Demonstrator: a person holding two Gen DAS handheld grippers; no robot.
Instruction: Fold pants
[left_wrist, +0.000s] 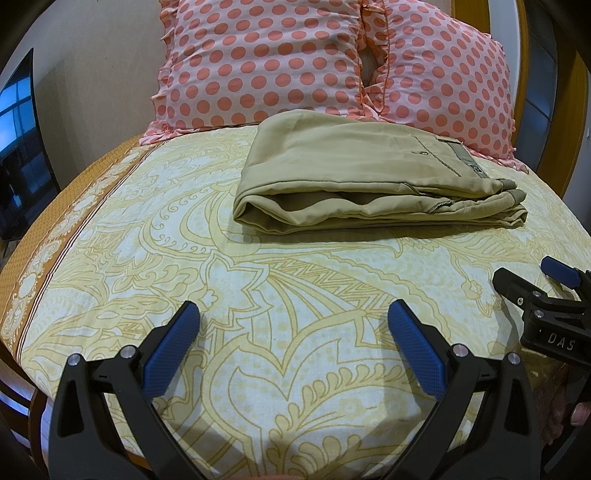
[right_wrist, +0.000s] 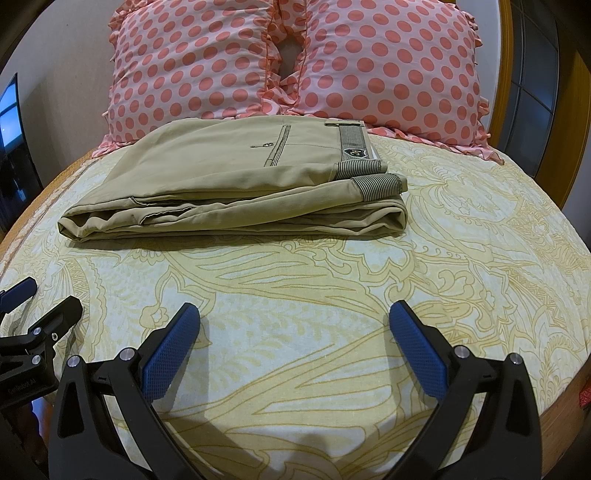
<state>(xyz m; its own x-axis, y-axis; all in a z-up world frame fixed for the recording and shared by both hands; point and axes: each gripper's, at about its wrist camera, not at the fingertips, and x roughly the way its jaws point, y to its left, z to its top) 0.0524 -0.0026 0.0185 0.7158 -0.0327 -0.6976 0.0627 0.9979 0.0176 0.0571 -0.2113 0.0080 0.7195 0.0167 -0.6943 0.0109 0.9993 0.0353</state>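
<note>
Lying folded in a compact stack, the pants (right_wrist: 229, 184) sit on the bed (right_wrist: 480, 258) just before two polka-dot pillows (right_wrist: 388, 66) — task looks finished. Left tool (left_wrist: 291, 325) and right tool (right_wrist: 293, 325) hover near, both spread wide, empty. Risk: a stray nudge could slide the loose upper layers askew.

Khaki pants (right_wrist: 229, 177), yellow paisley bedsheet (right_wrist: 332, 280), pink coral-dotted pillows (right_wrist: 388, 74), blue-padded black tongs (right_wrist: 295, 325)

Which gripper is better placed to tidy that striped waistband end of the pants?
Probably the right gripper: the waistband lies nearly ahead of it, while from the left gripper it sits far off to the right. Both are open and clear of the pants.
</note>
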